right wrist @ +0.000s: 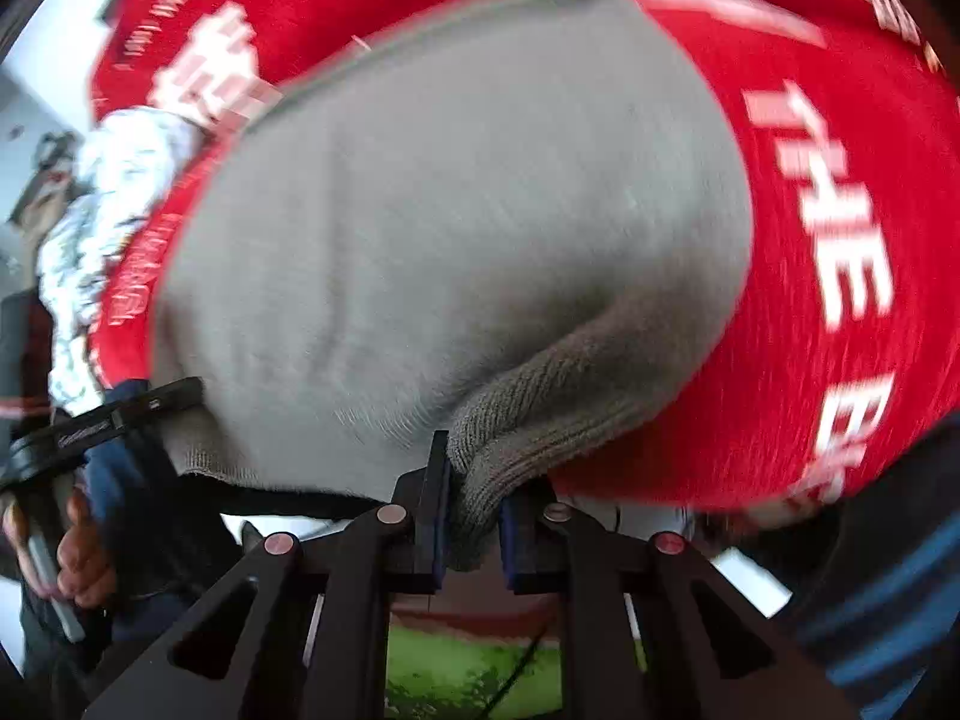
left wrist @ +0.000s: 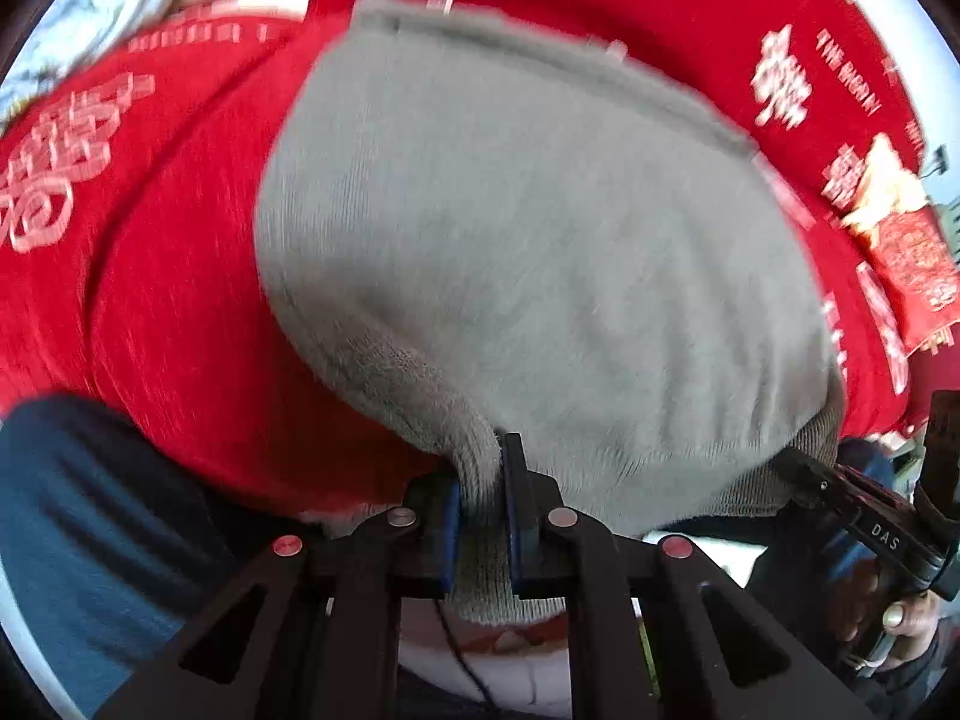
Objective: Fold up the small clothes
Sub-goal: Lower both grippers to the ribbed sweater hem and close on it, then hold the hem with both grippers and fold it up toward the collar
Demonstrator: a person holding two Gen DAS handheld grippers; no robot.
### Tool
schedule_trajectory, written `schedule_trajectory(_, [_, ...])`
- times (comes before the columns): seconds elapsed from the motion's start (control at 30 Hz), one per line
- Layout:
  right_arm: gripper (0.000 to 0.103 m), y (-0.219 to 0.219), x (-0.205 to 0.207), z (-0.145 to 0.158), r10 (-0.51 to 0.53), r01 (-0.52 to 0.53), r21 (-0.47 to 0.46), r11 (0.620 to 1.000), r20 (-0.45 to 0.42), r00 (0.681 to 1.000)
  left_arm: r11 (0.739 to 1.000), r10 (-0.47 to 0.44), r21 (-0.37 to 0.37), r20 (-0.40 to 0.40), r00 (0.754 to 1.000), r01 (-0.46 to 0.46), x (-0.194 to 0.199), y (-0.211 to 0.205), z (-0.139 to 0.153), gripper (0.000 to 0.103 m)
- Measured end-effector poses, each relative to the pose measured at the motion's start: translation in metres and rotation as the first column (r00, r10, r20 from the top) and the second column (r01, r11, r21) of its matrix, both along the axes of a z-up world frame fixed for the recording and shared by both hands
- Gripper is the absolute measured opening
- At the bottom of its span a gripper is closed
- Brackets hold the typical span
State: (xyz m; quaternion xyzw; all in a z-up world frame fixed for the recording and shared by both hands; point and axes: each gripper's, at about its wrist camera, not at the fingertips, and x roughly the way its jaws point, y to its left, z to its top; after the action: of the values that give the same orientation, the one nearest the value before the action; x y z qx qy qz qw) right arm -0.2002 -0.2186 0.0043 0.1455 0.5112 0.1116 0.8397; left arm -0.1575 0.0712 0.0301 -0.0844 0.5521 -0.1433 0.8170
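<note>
Now, left gripper [left wrist: 483, 504]: clamped on the ribbed hem of the grey knit garment [left wrist: 540, 252].
Right gripper [right wrist: 471, 516]: pinching the same hem.
Garment: fills frame centre, over red printed cloth [left wrist: 180, 312].

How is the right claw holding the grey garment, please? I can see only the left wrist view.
Observer: The right claw is shut on a bunched fold of the grey knit garment, at its ribbed hem.
Operator: Thank you. What lies beneath that claw?
Observer: A green surface with a leafy pattern shows below it.
Operator: Can you see my left hand there?
Observer: Yes, the left hand is at the left edge of the right wrist view, wrapped around its handle.
</note>
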Motion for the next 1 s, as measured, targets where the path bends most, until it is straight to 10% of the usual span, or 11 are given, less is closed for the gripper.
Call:
schedule_trajectory(0.27, [0.014,-0.018,0.055,0.055,-0.091,0.092,0.008,0.996,0.247,0.965,0.994,0.109,-0.027,0.236,0.966,-0.105,0.051,0.003,0.058,0.013])
schedule_trajectory(0.83, [0.015,-0.017,0.099,0.026,-0.093,0.11,-0.058,0.992,0.242,0.966,0.979,0.197,-0.084,0.186,0.963,-0.184,0.094,0.017,0.009,0.016])
schedule_trajectory(0.87, [0.015,-0.018,0.1,0.025,-0.098,0.112,-0.048,0.993,0.24,0.966,0.978,0.2,-0.103,0.186,0.962,-0.184,0.09,0.019,0.009,0.021])
schedule_trajectory(0.93, [0.019,-0.02,0.101,0.025,-0.101,0.11,-0.029,0.993,0.234,0.967,0.975,0.189,-0.15,0.173,0.967,-0.163,0.085,0.021,0.01,0.075])
schedule_trajectory(1.0, [0.023,-0.021,0.1,0.026,-0.108,0.114,-0.011,0.993,0.234,0.966,0.968,0.213,-0.172,0.19,0.958,-0.181,0.076,0.024,0.014,0.089])
